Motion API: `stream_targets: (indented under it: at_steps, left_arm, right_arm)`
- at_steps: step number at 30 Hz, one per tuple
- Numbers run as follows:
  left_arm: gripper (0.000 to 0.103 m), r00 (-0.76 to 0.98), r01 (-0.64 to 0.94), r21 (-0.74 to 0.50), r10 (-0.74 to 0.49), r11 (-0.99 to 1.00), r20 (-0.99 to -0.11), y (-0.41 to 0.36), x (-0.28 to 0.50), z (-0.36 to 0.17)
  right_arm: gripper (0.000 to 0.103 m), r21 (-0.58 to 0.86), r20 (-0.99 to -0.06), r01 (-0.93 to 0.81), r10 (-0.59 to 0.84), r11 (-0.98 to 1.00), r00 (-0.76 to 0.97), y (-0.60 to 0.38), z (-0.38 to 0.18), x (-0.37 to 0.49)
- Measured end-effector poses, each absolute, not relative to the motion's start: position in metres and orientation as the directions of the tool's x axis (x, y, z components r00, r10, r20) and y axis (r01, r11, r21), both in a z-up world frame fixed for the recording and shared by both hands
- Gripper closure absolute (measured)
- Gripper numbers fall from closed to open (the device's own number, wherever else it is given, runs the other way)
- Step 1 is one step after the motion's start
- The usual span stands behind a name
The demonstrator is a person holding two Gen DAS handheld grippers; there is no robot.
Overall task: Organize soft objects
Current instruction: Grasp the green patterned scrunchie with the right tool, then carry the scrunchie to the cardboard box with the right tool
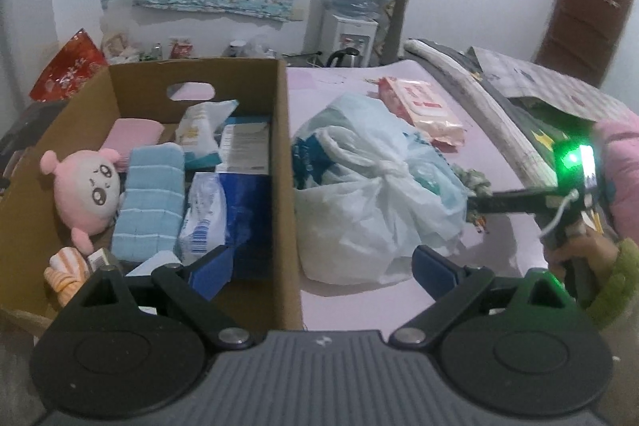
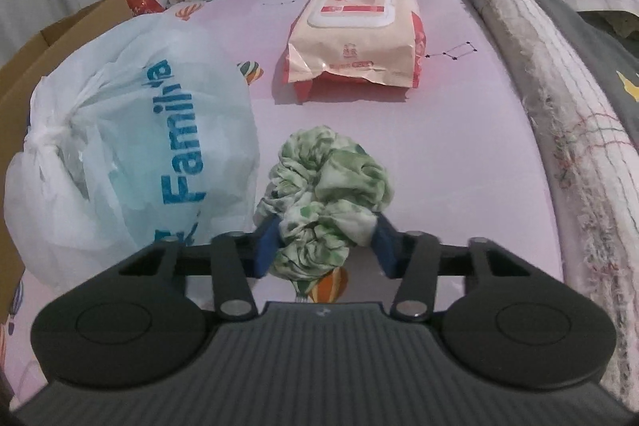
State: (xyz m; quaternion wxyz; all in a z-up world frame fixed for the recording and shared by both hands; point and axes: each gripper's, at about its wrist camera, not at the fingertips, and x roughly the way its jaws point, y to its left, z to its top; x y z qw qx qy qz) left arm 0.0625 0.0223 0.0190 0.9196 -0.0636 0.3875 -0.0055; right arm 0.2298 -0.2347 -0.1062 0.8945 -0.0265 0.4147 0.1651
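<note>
In the right wrist view my right gripper (image 2: 325,246) is shut on a crumpled green-and-white scrunchie (image 2: 327,186) that lies on the pink bed sheet (image 2: 439,146). The left wrist view shows the same gripper (image 1: 477,204) at the right, against the scrunchie (image 1: 475,180). A tied white plastic bag (image 2: 131,154) lies just left of it, and a pink pack of wet wipes (image 2: 355,34) lies farther back. My left gripper (image 1: 321,266) is open and holds nothing. Its fingers straddle the right wall of a cardboard box (image 1: 285,146), which holds a pink plush toy (image 1: 86,194), a blue striped towel (image 1: 147,202) and tissue packs.
A folded quilt (image 2: 559,106) runs along the bed's right side. A person's hand in a green sleeve (image 1: 575,250) holds the right gripper. Behind the bed stand a water dispenser (image 1: 355,26) and a brown door (image 1: 587,6). Clutter lines the far wall.
</note>
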Motion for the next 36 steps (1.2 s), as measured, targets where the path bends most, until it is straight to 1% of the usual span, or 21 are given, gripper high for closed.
stream_targets:
  at_steps: [1, 4, 8, 13, 17, 22, 26, 32, 36]
  left_arm:
    - [0.006, 0.701, -0.044, -0.126, -0.059, 0.991, -0.711, 0.024, 0.062, 0.019]
    - [0.006, 0.707, -0.053, -0.137, -0.059, 0.989, -0.704, 0.027, 0.060, 0.020]
    - [0.006, 0.716, -0.056, -0.136, -0.055, 0.989, -0.696, 0.032, 0.054, 0.019]
    - [0.006, 0.728, -0.064, -0.149, -0.056, 0.987, -0.684, 0.042, 0.045, 0.018]
    - [0.006, 0.742, -0.070, -0.175, -0.066, 0.982, -0.667, 0.053, 0.038, 0.019]
    - [0.006, 0.767, -0.073, -0.179, -0.060, 0.981, -0.639, 0.065, 0.028, 0.022]
    - [0.006, 0.789, -0.089, -0.187, -0.045, 0.978, -0.613, 0.078, 0.018, 0.026]
    - [0.006, 0.808, -0.167, -0.191, 0.023, 0.967, -0.589, 0.108, -0.001, 0.030]
    - [0.005, 0.817, -0.230, -0.191, 0.083, 0.954, -0.571, 0.131, -0.018, 0.031]
  right_arm:
    - [0.071, 0.088, -0.752, -0.313, 0.269, 0.946, 0.602, -0.237, -0.106, 0.228]
    - [0.076, 0.108, -0.753, -0.283, 0.264, 0.953, 0.602, -0.245, -0.104, 0.219]
    - [0.078, 0.217, -0.734, -0.229, 0.314, 0.949, 0.603, -0.267, -0.098, 0.201]
    - [0.078, 0.370, -0.679, -0.157, 0.382, 0.916, 0.626, -0.296, -0.079, 0.166]
    - [0.078, 0.417, -0.628, -0.162, 0.413, 0.894, 0.659, -0.301, -0.053, 0.137]
    - [0.078, 0.448, -0.558, -0.238, 0.478, 0.862, 0.679, -0.284, -0.012, 0.112]
    - [0.078, 0.453, -0.508, -0.352, 0.562, 0.819, 0.653, -0.246, 0.020, 0.100]
    - [0.078, 0.437, -0.467, -0.562, 0.711, 0.702, 0.525, -0.164, 0.055, 0.090]
    - [0.077, 0.421, -0.497, -0.675, 0.777, 0.606, 0.387, -0.097, 0.062, 0.087]
